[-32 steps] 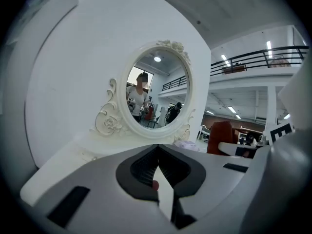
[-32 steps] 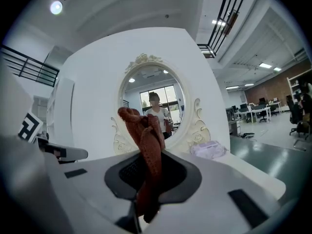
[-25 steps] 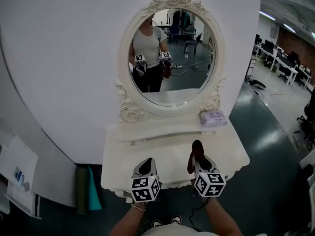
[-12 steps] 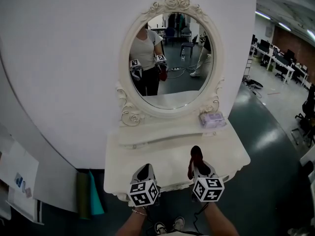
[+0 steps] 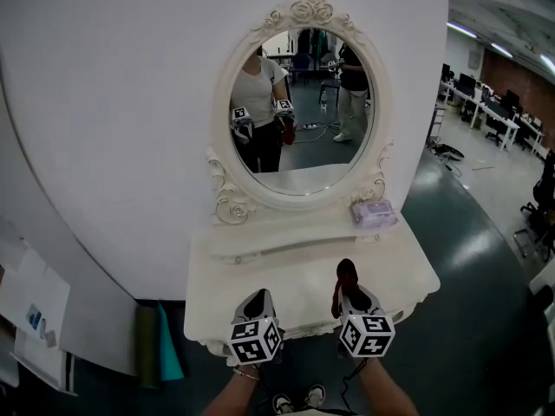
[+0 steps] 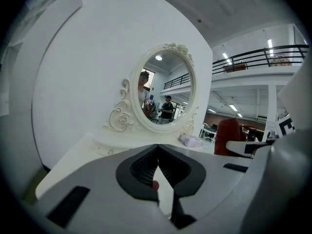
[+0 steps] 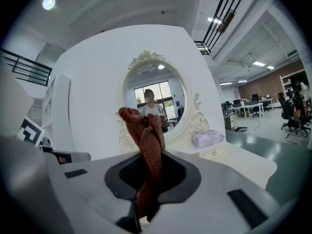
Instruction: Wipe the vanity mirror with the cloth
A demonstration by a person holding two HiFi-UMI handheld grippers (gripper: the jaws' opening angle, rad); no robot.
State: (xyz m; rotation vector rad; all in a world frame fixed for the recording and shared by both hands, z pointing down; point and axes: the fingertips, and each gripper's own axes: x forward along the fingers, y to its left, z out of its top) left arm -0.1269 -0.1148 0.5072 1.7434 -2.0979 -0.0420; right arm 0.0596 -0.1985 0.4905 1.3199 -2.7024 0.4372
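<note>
Head view: I hold both grippers low over the front edge of the white vanity table (image 5: 295,267), well short of the oval vanity mirror (image 5: 301,111) on the wall. My right gripper (image 5: 349,293) is clamped on the dark red cloth (image 5: 345,276), which stands up from its jaws. My left gripper (image 5: 256,299) has its jaws together, with nothing between them. Since a second ago the grippers have barely shifted, and another person now shows in the reflection. I judge that wiping has not begun.

Knitted rust cloth (image 7: 146,150), glossy glass mirror (image 5: 299,102)
</note>
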